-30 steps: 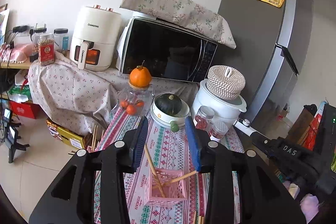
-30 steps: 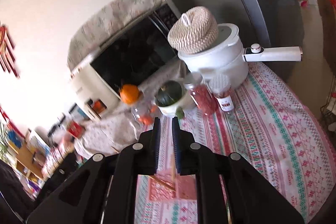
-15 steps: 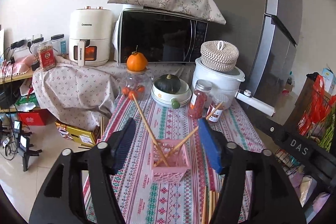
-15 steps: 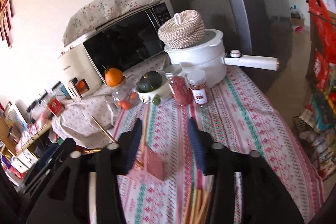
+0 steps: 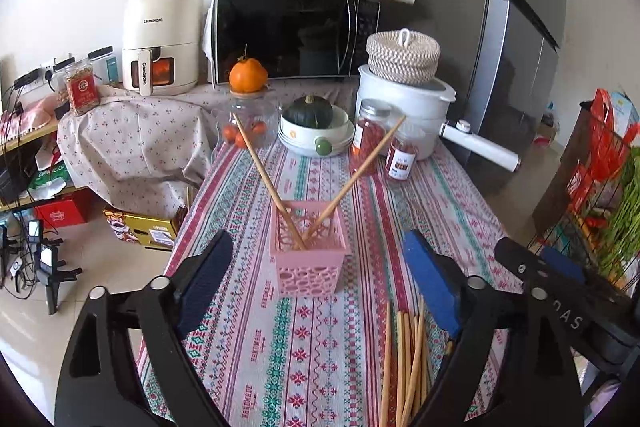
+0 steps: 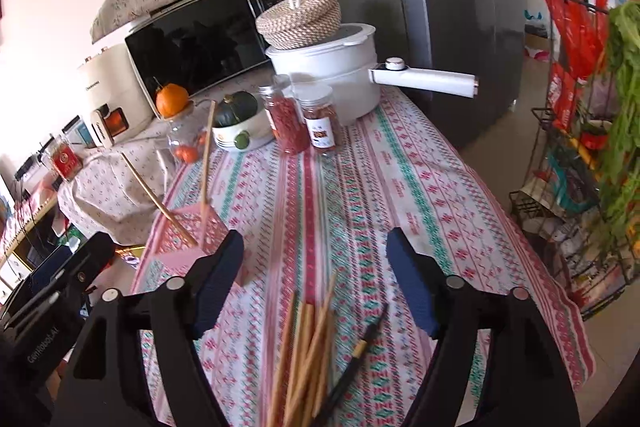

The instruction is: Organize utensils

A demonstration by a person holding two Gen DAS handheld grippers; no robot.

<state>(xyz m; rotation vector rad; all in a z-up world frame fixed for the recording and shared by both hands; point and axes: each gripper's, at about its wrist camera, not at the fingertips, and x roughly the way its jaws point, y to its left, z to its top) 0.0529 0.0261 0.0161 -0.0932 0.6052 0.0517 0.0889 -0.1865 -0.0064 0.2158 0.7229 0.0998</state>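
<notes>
With both chopsticks [image 5: 362, 167] released into the pink basket [image 5: 306, 259] at frame centre, left gripper [image 5: 316, 287] and right gripper [image 6: 316, 283] fingers are opening, empty, above the loose chopsticks [image 6: 308, 347] at lower frame.

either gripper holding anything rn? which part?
Nothing held. Left gripper and right gripper are opening, empty; two chopsticks stand in the pink basket.
</notes>
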